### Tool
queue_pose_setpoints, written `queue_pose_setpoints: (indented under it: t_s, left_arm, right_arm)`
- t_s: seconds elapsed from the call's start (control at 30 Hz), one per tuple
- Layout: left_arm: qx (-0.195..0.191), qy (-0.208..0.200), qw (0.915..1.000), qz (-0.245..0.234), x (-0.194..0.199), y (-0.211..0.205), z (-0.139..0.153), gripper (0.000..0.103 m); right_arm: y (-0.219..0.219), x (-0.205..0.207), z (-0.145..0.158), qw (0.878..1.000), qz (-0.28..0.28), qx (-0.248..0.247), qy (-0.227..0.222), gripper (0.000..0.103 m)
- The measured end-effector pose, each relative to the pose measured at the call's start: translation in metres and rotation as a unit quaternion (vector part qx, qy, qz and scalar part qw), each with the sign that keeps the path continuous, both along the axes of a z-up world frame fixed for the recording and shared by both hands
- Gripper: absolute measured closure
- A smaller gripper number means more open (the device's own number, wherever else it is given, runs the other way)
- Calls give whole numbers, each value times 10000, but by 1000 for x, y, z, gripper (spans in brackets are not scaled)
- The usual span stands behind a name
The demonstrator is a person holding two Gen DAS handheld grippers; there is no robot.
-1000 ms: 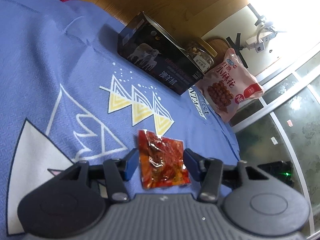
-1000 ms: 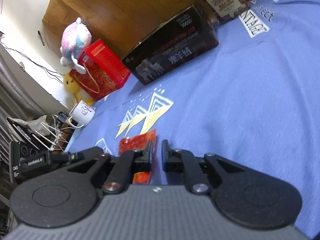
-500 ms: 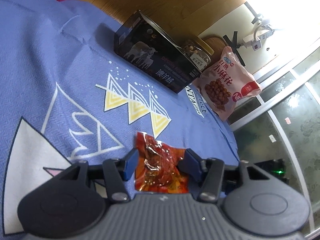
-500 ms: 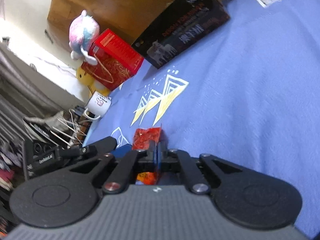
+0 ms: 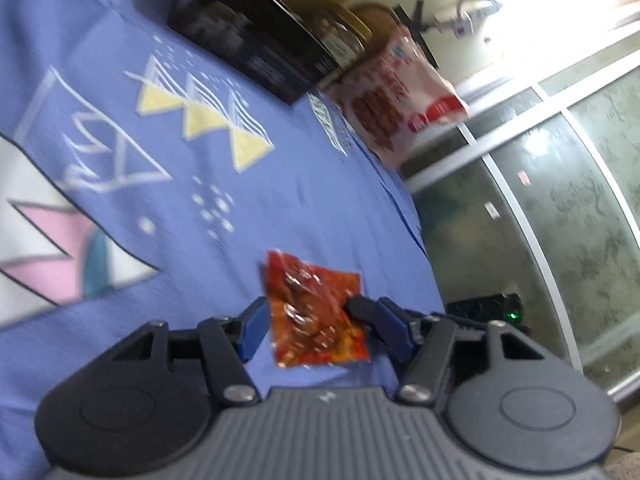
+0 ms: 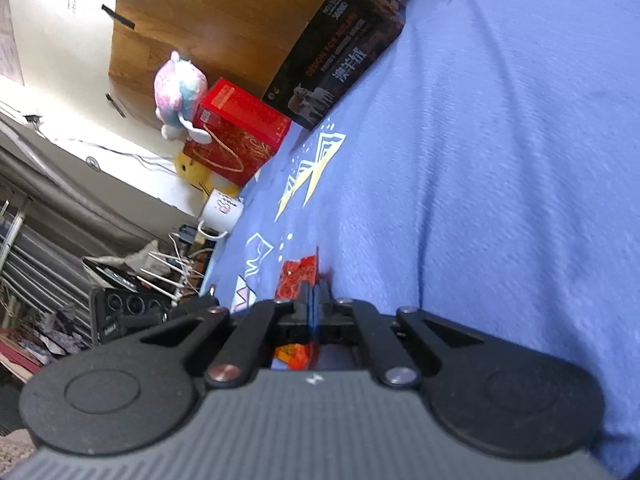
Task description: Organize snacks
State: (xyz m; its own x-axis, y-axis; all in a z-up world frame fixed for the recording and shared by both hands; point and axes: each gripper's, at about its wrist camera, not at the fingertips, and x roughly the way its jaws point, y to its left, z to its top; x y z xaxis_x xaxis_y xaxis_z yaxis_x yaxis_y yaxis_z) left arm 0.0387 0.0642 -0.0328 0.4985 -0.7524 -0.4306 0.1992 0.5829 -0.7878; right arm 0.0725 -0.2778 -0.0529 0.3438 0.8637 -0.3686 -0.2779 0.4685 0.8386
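Observation:
A red snack packet [image 5: 312,304] lies flat on the blue patterned cloth [image 5: 160,240]. My left gripper [image 5: 316,314] straddles it. Its jaws are opening, and the blue pads stand off the packet's sides without pressing it. In the right wrist view, my right gripper [image 6: 314,292] is shut on the edge of the same red packet [image 6: 298,276], which shows beyond and beneath the closed fingers. A black box with sheep on it [image 5: 256,40] and a pink snack bag [image 5: 396,92] stand at the cloth's far edge.
A jar [image 5: 340,36] stands between the box and the bag. A red gift box [image 6: 236,136], a plush toy [image 6: 180,88] and a white mug [image 6: 222,212] line the cloth's left side. The cloth drops off near a glass door [image 5: 540,220].
The right gripper has closed on the packet's edge. The left jaws have spread wider around the packet. Both views have swung, and the packet now lies nearer the cloth's right edge.

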Motion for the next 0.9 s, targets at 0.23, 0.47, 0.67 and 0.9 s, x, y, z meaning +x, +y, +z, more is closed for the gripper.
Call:
queue_pose_setpoints:
  t_s: [0.23,0.47,0.67,0.9]
  left_arm:
    - [-146,25,9996,237,-3,-4,-3,57]
    - [-168,-32,9995,255,-4,0,-6,63]
    - [-260,83,9993,267,-2,9,-7,64]
    - [-430,-85,9984,346,-7,23,1,25]
  right_arm:
    - [-1,-10,2,9999,-100,-47,-66,100]
    - [15,-15,12,9976,-20,-562,-408,86]
    - [12,-19,17,9976,-173,-404,-536,100]
    - [-13,-6,11,9943,-397,982,89,100]
